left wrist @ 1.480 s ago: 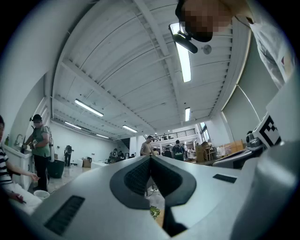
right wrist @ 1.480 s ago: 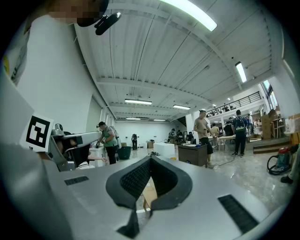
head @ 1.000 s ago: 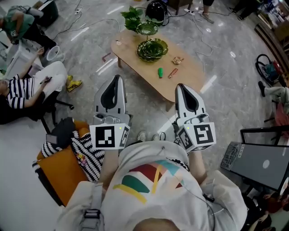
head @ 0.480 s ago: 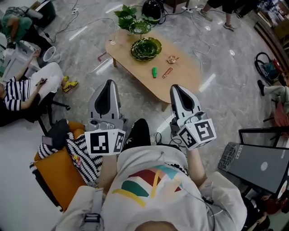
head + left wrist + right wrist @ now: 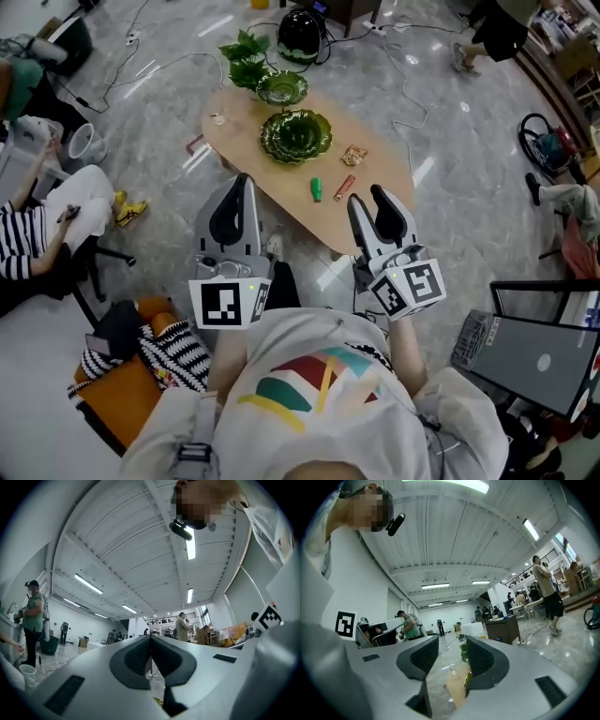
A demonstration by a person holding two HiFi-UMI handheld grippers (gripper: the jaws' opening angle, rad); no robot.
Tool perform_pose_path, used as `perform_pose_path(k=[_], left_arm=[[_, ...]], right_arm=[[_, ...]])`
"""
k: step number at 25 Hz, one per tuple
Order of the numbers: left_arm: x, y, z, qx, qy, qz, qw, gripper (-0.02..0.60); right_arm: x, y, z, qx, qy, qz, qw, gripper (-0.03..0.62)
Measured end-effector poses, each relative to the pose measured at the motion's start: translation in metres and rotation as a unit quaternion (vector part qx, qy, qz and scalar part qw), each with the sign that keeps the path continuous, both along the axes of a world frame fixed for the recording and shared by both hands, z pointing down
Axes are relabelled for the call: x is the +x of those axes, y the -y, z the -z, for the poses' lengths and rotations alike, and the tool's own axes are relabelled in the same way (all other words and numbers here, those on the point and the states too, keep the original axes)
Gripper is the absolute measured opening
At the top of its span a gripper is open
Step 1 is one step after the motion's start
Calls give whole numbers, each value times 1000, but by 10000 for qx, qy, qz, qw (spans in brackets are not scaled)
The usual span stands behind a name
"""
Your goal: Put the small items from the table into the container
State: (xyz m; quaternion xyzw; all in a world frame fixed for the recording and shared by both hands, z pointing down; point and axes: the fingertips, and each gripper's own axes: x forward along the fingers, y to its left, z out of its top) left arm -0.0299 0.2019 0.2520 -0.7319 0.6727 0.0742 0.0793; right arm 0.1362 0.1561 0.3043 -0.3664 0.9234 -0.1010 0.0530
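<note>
On the low wooden table (image 5: 375,150) lie a small green item (image 5: 317,189), a red-brown snack bar (image 5: 345,187) and a crinkled wrapper (image 5: 353,156). Beside them stands a big green leaf-shaped bowl (image 5: 295,136), with a smaller green bowl (image 5: 282,88) and a leafy plant (image 5: 244,56) behind it. My left gripper (image 5: 242,181) hangs shut and empty at the table's near edge, pads together in the left gripper view (image 5: 151,637). My right gripper (image 5: 367,199) is over the near edge, close to the snack bar. Its jaws are opening with nothing between them (image 5: 452,644); the table (image 5: 454,681) shows through the gap.
A person in a striped top (image 5: 28,239) sits at the left beside a white bucket (image 5: 82,142). An orange chair with a striped bag (image 5: 150,352) is at my lower left. Cables and a black rounded object (image 5: 302,33) lie beyond the table. A dark screen (image 5: 539,352) stands at the right.
Both grippers have moved forward to the table's near edge, and the table now lies closer in view. The right gripper's jaws, shut before, now stand apart.
</note>
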Motion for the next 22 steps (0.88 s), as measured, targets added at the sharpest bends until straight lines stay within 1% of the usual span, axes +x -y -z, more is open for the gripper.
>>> perform_pose_path(k=[1, 2, 3, 6, 10, 13, 15, 18, 22], left_arm=[[-9, 18, 0, 7, 12, -48, 10000, 8], [-17, 36, 0, 10, 32, -112, 9999, 8], [-26, 53, 1, 17, 49, -188, 9998, 8], [-57, 103, 9, 93, 77, -392, 9992, 8], [-92, 166, 16, 133, 38, -626, 9979, 8], [-110, 204, 14, 120, -18, -727, 9973, 8], [-116, 225, 6, 37, -110, -740, 9972, 8], [-115, 248, -9, -128, -217, -832, 9962, 8], [-107, 275, -21, -246, -280, -925, 9950, 8]], right_arm=[[-8, 19, 3, 62, 15, -110, 9999, 193], [-16, 37, 6, 95, 44, -226, 9997, 244], [-24, 55, 9, 102, 85, -340, 9993, 258], [-49, 105, 17, 113, 190, -610, 9979, 265], [-71, 159, 22, 148, 9, -831, 9964, 264], [-69, 186, 18, 14, -34, -1080, 9941, 264], [-62, 201, 6, -174, -226, -1291, 9912, 264], [-49, 214, -11, -439, -482, -1545, 9858, 264], [-30, 232, -31, -742, -519, -1771, 9800, 264]])
